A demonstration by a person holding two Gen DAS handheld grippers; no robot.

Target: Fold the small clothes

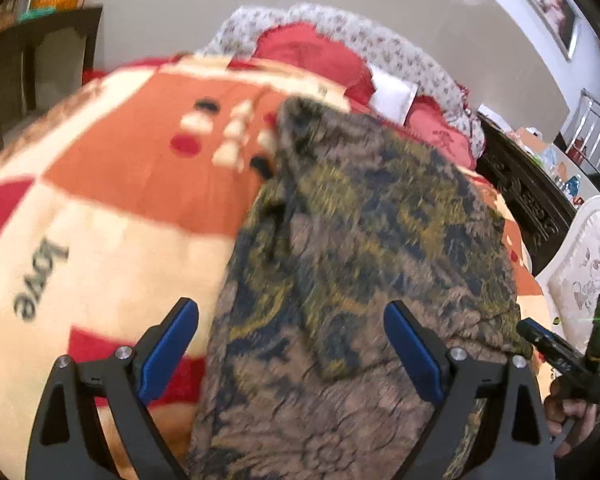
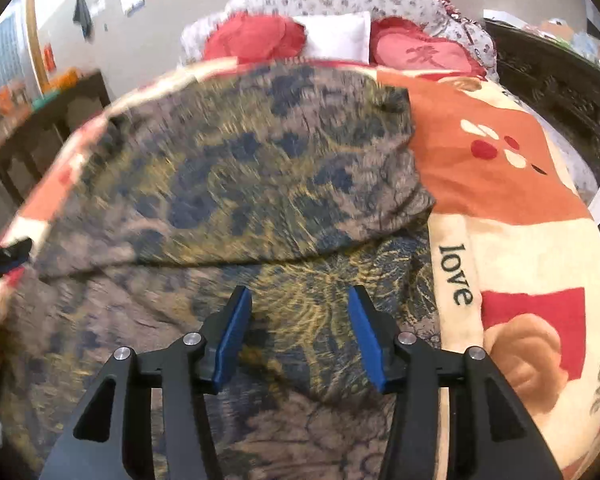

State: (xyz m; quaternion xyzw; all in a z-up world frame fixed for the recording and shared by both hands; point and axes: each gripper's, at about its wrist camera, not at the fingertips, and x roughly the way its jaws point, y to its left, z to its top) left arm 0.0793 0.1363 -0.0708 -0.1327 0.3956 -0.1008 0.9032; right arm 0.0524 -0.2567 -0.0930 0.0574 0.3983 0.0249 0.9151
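Garment (image 2: 260, 168) fabric in a brown, blue and mustard print lies spread on a blanket (image 2: 500, 184) patterned in orange, cream and red with the word "love" — the cloth is blurred in both views. Seen from the right wrist, 1 layer is folded over another, its edge running across the middle of the cloth. The left gripper (image 1: 292, 344) hovers over the near part of the garment with its jaws spread wide and nothing between the 2 blue pads. The right gripper (image 2: 300, 332) sits above the near right part of the cloth, jaws partly open and gripping nothing. At the far end of the bed lie red cushions (image 2: 256, 38) and a white pillow (image 2: 340, 36).
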